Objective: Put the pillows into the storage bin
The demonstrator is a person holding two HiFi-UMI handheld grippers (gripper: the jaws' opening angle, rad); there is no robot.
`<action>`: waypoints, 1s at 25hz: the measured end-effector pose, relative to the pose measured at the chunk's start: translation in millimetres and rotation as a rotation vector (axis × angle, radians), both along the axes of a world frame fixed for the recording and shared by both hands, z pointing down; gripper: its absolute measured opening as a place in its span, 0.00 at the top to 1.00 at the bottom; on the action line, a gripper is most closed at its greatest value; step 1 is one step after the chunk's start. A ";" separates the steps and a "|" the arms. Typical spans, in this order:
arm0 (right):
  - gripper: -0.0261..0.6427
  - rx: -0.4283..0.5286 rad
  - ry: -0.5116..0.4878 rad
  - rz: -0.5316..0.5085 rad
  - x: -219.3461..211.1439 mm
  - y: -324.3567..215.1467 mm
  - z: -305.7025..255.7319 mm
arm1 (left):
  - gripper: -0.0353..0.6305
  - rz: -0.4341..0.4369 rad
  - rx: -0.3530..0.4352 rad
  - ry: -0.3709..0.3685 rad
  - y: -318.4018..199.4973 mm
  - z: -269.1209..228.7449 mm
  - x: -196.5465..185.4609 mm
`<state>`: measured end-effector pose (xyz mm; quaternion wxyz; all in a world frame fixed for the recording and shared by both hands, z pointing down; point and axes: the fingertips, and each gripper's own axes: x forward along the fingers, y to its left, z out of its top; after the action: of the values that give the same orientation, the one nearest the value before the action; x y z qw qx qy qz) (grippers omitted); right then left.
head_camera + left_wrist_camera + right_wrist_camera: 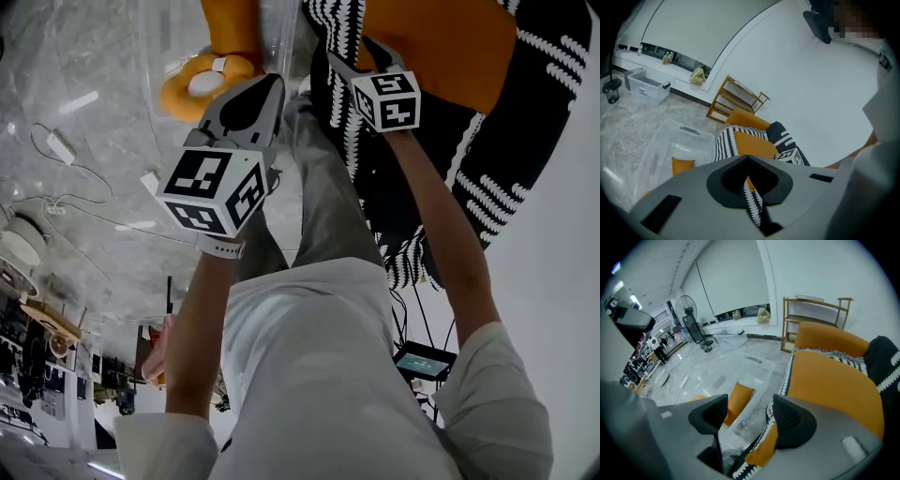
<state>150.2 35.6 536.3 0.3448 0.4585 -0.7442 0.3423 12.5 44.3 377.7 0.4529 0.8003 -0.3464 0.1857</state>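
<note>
While the striped pillow (pixel 441 47), orange with black-and-white borders, hangs lifted in front of the person beside the clear storage bin (pixel 661 145) on the marble floor, the left tool (pixel 749 161) is pinched together on a thin strip of its striped edge. The right tool (pixel 749 401) stands wide, clamped on the pillow's bunched corner. A smaller orange pillow (pixel 738 401) lies inside the bin.

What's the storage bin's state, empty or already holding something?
Not empty. An orange pillow sits inside the clear storage bin, visible through its wall. The striped pillow is outside it.
</note>
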 end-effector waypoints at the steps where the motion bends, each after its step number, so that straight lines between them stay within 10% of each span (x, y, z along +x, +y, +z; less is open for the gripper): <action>1: 0.49 0.007 0.010 0.021 14.1 -2.2 -0.6 | 0.94 0.007 0.000 0.000 -1.5 0.6 7.7; 25: 0.22 -0.061 0.148 0.522 309.8 -13.8 35.1 | 0.94 0.146 -0.003 -0.063 -53.9 -2.6 178.5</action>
<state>460.0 21.8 571.4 0.3119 0.6479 -0.5630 0.4075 190.9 -9.6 375.1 0.4283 0.8165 -0.3011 0.2435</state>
